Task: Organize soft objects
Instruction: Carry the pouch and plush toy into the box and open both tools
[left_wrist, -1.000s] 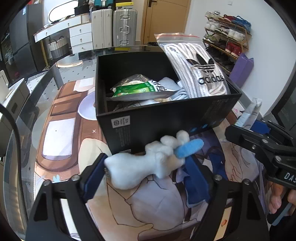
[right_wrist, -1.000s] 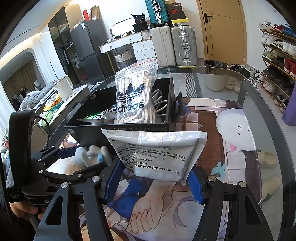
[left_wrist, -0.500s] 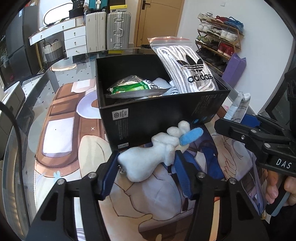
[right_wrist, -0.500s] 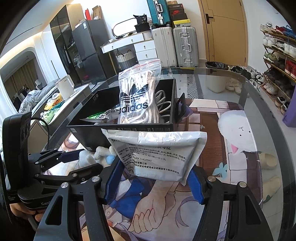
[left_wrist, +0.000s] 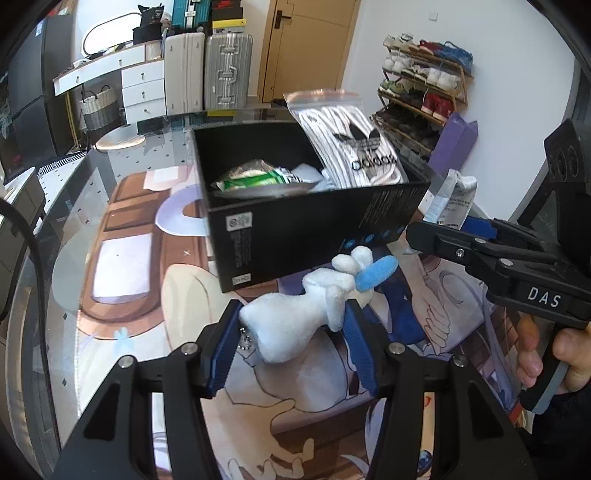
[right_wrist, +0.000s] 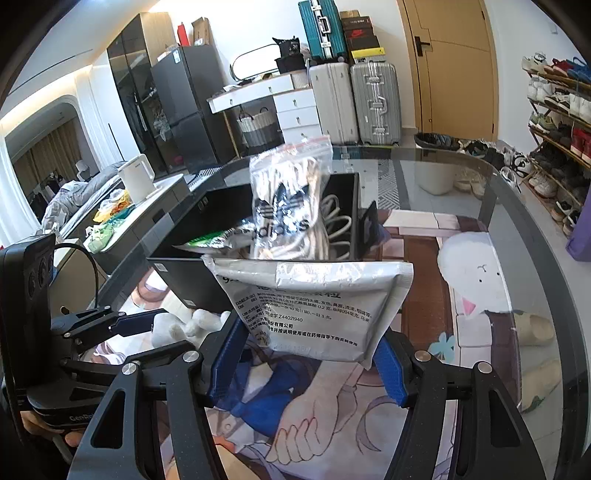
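nearest the camera, a white plush toy (left_wrist: 295, 317) with a blue tip was clamped across its body by the left gripper (left_wrist: 291, 343), whose jaws had just been closing onto it; it was held clear of the printed table mat (left_wrist: 122, 258), seemingly so it could be carried over the box wall. beside it, a silver foil packet (right_wrist: 314, 306) was gripped at its lower edge by the right gripper (right_wrist: 306, 362) and kept upright just before the black box (left_wrist: 295, 221), probably awaiting its turn. farther back, a green packet (left_wrist: 255, 179) and a bagged white cord (left_wrist: 351, 147) were already lodged inside the box.
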